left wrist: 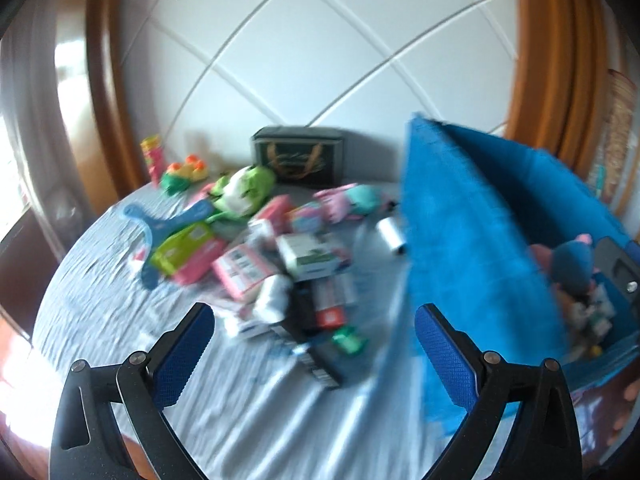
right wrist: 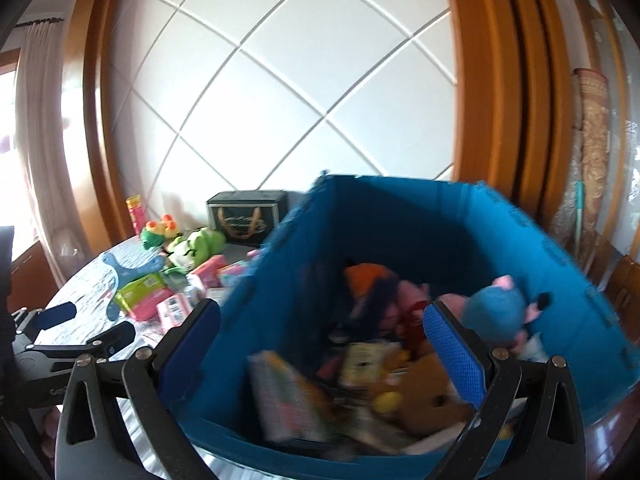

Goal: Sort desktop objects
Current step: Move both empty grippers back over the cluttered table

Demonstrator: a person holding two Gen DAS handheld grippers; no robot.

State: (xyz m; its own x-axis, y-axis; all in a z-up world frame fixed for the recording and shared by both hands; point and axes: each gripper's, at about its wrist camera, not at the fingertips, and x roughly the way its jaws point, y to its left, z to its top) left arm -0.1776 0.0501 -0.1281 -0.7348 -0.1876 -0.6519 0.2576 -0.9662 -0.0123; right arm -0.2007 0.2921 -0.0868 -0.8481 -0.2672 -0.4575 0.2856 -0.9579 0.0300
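A blue fabric bin (right wrist: 400,216) stands on the right of the round table; it also shows in the left wrist view (left wrist: 472,208). It holds plush toys, among them a blue and pink one (right wrist: 496,312), and booklets (right wrist: 292,396). A pile of small boxes and packets (left wrist: 280,264) lies mid-table with a green plush (left wrist: 244,188) and a white roll (left wrist: 390,234). My left gripper (left wrist: 316,356) is open and empty above the pile's near edge. My right gripper (right wrist: 322,356) is open and empty over the bin.
A dark box (left wrist: 298,156) stands at the table's back by the white quilted wall. A light blue hanger (left wrist: 160,228), a pink can (left wrist: 153,158) and orange-green toys (left wrist: 184,172) lie at the left. The table has a pale cloth (left wrist: 100,288).
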